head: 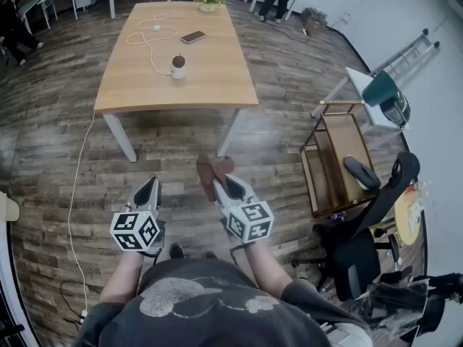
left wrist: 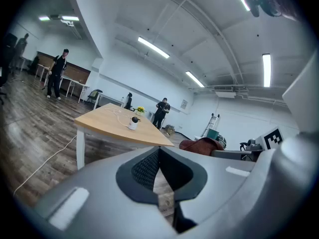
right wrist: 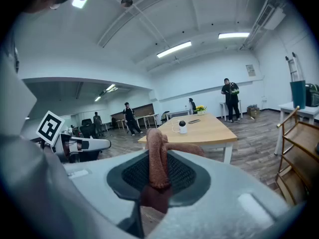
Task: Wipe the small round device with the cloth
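The small round white device (head: 178,66) stands near the middle of the wooden table (head: 210,85), a white cable running to it; it also shows in the left gripper view (left wrist: 133,123) and the right gripper view (right wrist: 182,127). My right gripper (head: 219,184) is shut on a reddish-brown cloth (head: 214,168), which sticks up between its jaws (right wrist: 157,158). My left gripper (head: 150,190) is shut with nothing in it. Both grippers hang over the floor, well short of the table's near edge.
A phone (head: 193,37) and a pot of yellow flowers (head: 208,1) lie farther back on the table. A wooden trolley (head: 334,157) and a black office chair (head: 369,230) stand at the right. A white cable (head: 72,194) trails across the floor at left. People stand in the background.
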`<state>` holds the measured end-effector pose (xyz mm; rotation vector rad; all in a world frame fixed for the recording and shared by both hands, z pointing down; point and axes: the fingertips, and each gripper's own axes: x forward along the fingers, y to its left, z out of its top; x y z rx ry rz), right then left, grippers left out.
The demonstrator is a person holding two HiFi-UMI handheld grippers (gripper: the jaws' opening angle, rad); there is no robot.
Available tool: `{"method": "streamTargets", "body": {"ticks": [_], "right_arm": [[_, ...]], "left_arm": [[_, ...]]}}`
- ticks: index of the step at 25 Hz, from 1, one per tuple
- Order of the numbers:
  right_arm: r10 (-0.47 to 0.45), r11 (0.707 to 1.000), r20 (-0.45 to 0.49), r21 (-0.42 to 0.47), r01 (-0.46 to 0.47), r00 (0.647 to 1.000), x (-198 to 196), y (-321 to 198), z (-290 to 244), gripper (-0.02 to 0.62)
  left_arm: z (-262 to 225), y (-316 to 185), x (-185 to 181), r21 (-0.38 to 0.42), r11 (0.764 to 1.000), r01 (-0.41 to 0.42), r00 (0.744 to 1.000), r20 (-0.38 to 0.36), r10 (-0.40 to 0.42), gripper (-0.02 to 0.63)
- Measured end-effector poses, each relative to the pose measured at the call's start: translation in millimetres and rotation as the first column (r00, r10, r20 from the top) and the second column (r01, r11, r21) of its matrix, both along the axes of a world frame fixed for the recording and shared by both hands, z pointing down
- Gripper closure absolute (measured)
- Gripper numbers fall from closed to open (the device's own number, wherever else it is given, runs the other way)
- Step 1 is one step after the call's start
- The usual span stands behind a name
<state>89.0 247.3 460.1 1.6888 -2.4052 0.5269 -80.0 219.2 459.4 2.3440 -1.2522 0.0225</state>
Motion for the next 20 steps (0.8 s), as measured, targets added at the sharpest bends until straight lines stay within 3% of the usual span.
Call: {"method": "streamTargets", "body": {"ticks": [20], "right_arm": [[0.09,0.996,0.012,-0.023,-0.089,0.996,-21,-14,15,0.52]], "left_arm": [[2,-26,-29,0.02,0.998,-0.061,0.998,-0.022,0.061,0.588]]}}
